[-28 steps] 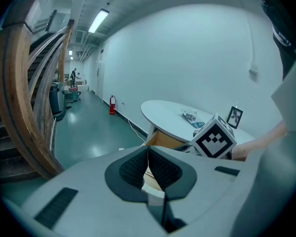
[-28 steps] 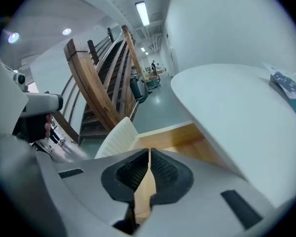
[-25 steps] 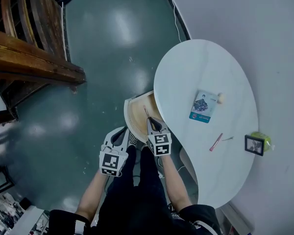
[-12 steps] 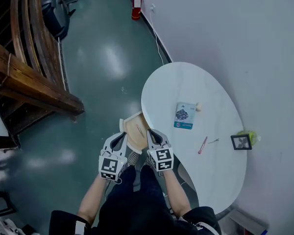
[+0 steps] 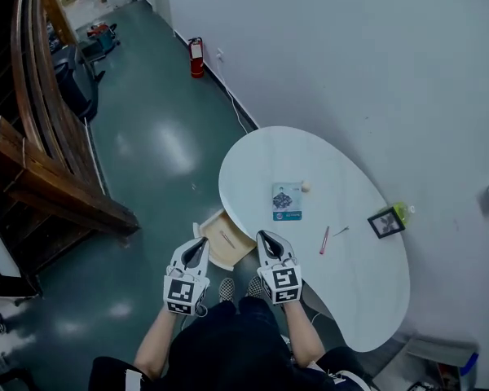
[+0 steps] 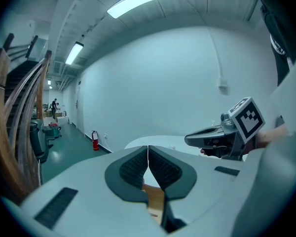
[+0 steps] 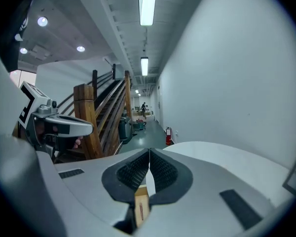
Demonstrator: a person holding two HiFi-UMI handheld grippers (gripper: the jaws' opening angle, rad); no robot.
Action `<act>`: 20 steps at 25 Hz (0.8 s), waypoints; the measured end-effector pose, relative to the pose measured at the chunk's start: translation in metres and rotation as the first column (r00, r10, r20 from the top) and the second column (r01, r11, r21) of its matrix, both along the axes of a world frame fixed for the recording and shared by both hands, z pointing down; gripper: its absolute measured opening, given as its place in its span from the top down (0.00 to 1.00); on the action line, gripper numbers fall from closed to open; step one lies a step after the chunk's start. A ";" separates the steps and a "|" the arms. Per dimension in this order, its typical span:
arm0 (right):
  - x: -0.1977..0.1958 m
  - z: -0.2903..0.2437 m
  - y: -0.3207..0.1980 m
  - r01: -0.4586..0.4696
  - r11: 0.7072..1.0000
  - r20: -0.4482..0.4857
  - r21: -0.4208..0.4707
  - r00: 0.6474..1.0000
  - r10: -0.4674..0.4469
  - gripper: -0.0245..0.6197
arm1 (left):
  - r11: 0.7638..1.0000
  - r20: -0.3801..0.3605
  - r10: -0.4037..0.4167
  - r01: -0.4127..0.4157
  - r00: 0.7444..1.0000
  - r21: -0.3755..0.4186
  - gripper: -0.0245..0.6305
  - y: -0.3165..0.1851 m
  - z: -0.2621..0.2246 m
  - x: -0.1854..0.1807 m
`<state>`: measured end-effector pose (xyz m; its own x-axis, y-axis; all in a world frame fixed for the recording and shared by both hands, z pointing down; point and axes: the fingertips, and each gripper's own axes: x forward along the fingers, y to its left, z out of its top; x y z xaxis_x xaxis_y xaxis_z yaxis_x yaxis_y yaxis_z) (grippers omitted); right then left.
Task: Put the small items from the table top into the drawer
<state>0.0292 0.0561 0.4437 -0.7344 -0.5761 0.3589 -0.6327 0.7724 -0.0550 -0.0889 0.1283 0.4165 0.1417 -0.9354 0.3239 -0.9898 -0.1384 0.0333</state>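
An open wooden drawer [image 5: 218, 249] juts from the near-left edge of the white oval table [image 5: 354, 283], with a thin stick-like item [image 5: 227, 239] lying in it. On the table top are a blue-and-white card [image 5: 286, 201], a small pale ball [image 5: 306, 186], a pink pen [image 5: 324, 240] and a small metal piece [image 5: 341, 231]. My left gripper [image 5: 199, 244] and right gripper [image 5: 265, 236] hang side by side high above the drawer, both shut with nothing between the pads. The drawer wood [image 7: 140, 206] shows below the right jaws.
A small black picture frame [image 5: 387, 221] and a green object [image 5: 402, 212] stand near the wall side of the table. A wooden staircase [image 5: 41, 177] fills the left. A red fire extinguisher [image 5: 196, 57] stands by the wall on the green floor.
Both grippers and the head view have risen well above the drawer; the table and drawer now look smaller and farther below. Both jaws stay shut and empty.
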 end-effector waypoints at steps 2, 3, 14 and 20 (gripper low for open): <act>0.013 -0.004 0.009 -0.022 1.000 0.009 0.001 1.000 0.022 0.91 | 1.000 0.000 0.022 -0.022 1.000 0.007 0.93 0.006 -0.002 0.009; 0.019 -0.005 0.014 -0.036 0.999 0.012 0.003 0.999 0.036 0.91 | 0.999 0.000 0.032 -0.032 1.000 0.010 0.93 0.009 -0.003 0.013; 0.044 -0.011 0.038 -0.105 0.994 0.035 0.024 0.994 0.104 0.91 | 0.997 -0.018 0.079 -0.079 0.997 0.020 0.93 0.019 -0.005 0.033; 0.055 -0.007 0.039 -0.139 0.990 0.031 0.012 0.990 0.139 0.91 | 0.993 0.000 0.118 -0.118 0.993 0.030 0.93 0.015 -0.011 0.047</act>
